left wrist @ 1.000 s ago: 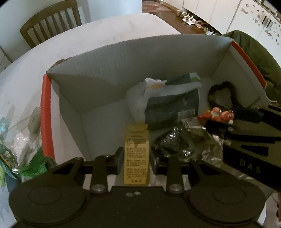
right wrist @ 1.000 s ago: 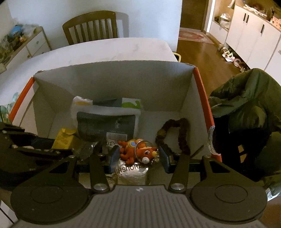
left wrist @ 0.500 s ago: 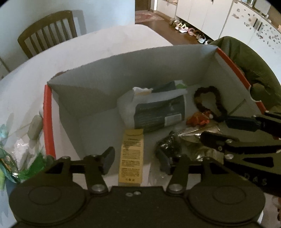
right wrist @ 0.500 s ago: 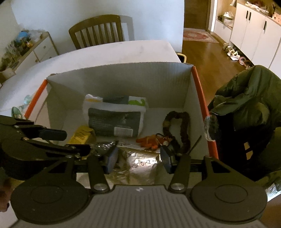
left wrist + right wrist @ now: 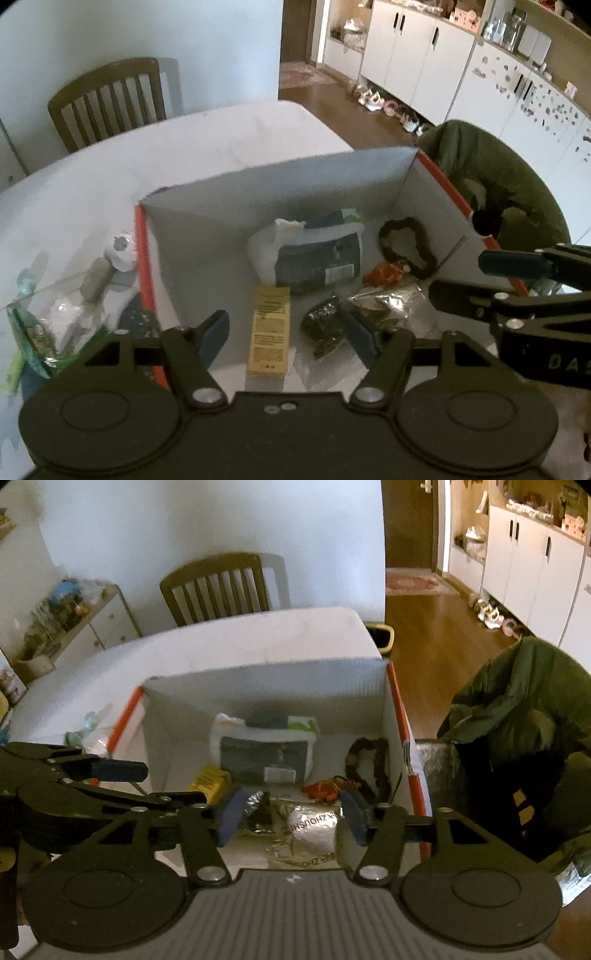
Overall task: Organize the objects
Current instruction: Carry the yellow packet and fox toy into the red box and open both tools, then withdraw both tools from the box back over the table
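A white cardboard box with orange rims (image 5: 142, 254) (image 5: 400, 716) stands on the table. In it lie a yellow carton (image 5: 269, 330) (image 5: 207, 780), a white and grey pouch (image 5: 314, 254) (image 5: 266, 751), a dark scrunchie (image 5: 406, 245) (image 5: 369, 762), an orange toy keyring (image 5: 384, 273) (image 5: 325, 788) and foil packets (image 5: 384, 301) (image 5: 314, 825). My left gripper (image 5: 286, 334) is open and empty above the box's near edge. My right gripper (image 5: 291, 818) is open and empty over the foil packets.
Loose items lie on the table left of the box: a white round object (image 5: 120, 249), a clear bag with green bits (image 5: 48, 328). A wooden chair (image 5: 218, 587) stands behind the table. A green jacket (image 5: 524, 738) hangs on the right.
Both grippers have opened, let go of the yellow carton and the orange toy, and risen back out of the box. Both items now lie on the box floor.
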